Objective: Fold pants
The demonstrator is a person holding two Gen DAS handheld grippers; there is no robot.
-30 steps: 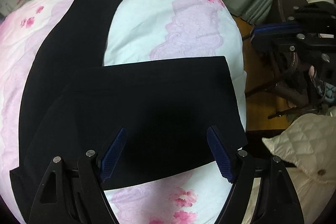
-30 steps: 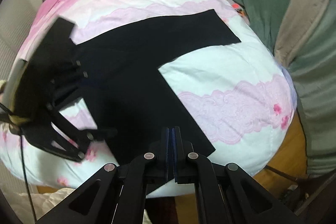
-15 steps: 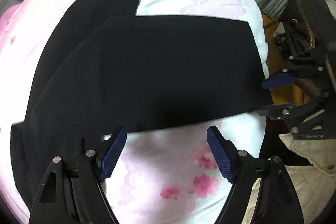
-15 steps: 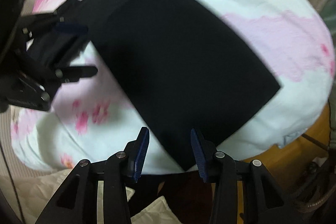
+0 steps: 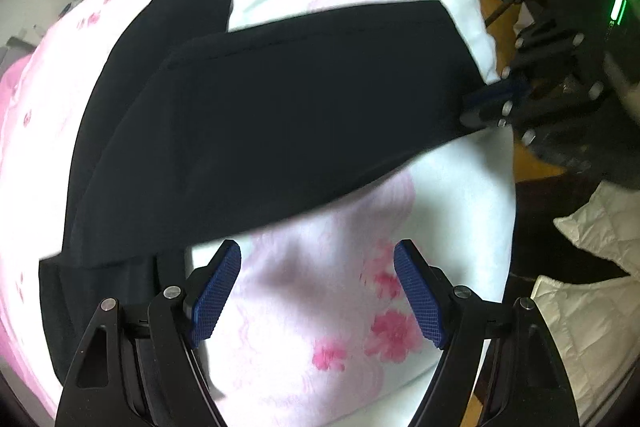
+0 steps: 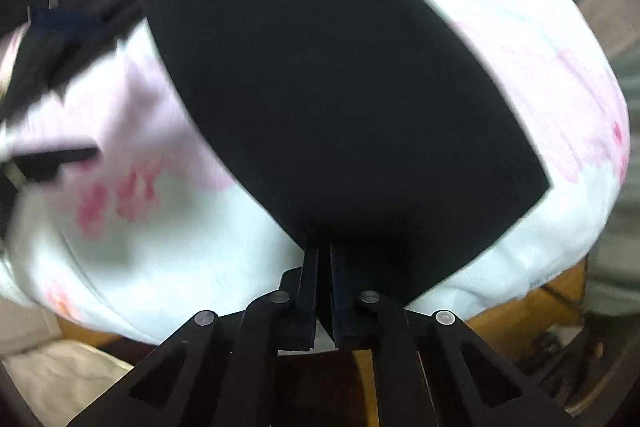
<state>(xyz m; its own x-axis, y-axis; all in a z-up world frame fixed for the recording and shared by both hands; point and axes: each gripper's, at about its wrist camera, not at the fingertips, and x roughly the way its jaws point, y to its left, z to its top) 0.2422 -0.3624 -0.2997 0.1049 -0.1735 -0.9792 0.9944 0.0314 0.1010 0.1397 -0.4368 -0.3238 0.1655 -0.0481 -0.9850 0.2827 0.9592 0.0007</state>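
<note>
Your right gripper (image 6: 325,267) has come down and its jaws just closed, pinching the corner of the black pants (image 5: 280,115). The pants lie on the flowery bed (image 5: 320,327). Your left gripper (image 5: 318,297) stands wide open over the bed, holding nothing.

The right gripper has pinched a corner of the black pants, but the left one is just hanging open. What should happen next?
Probably the left gripper, open over bare quilt, should reach to the pants edge ahead and pinch it, so both ends lift together. The right gripper is already shut on its corner.

Both wrist cams close, facing down; share pants (image 5: 280,115).
</note>
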